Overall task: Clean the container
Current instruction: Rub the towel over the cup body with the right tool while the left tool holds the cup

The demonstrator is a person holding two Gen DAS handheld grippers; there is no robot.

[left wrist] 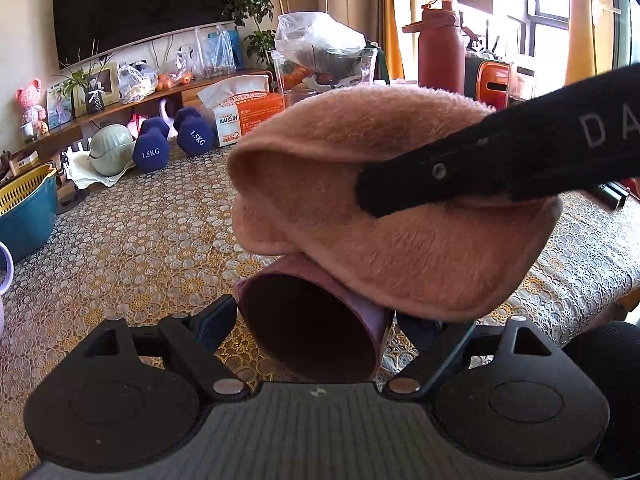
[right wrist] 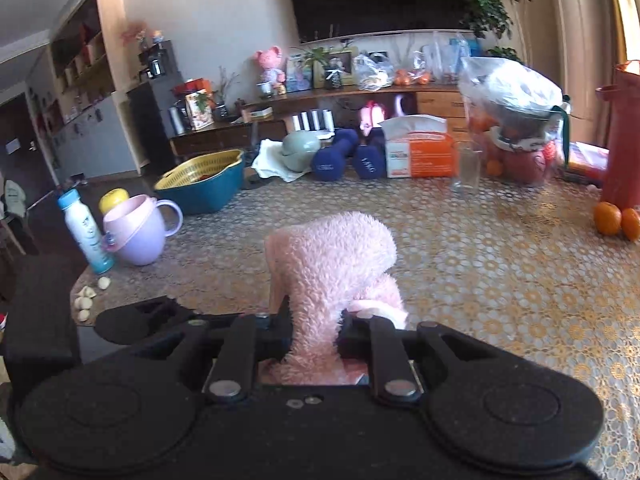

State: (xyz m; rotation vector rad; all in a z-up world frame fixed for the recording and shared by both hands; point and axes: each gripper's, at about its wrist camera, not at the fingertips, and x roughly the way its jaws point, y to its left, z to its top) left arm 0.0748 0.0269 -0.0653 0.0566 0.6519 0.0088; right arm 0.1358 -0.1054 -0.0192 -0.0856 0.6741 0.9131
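My left gripper [left wrist: 312,316] is shut on a mauve cylindrical container [left wrist: 312,332], which lies tilted with its dark open mouth toward the camera, just above the lace-covered table [left wrist: 140,248]. A fluffy pink cloth [left wrist: 400,240] is draped over the container's upper side. In the left wrist view a black finger of the right gripper [left wrist: 480,168] comes in from the right and presses on the cloth. In the right wrist view my right gripper [right wrist: 316,320] is shut on the same pink cloth [right wrist: 332,256], which bulges up ahead of the fingers and hides the container.
At the table's far side stand blue dumbbells [left wrist: 172,140], a tissue box [left wrist: 240,116], a bagged fruit bin [left wrist: 320,52] and a red bottle [left wrist: 440,44]. To the left are a teal basin [left wrist: 24,208], a lilac mug [right wrist: 140,228] and a baby bottle [right wrist: 86,232]. Oranges [right wrist: 616,220] lie right.
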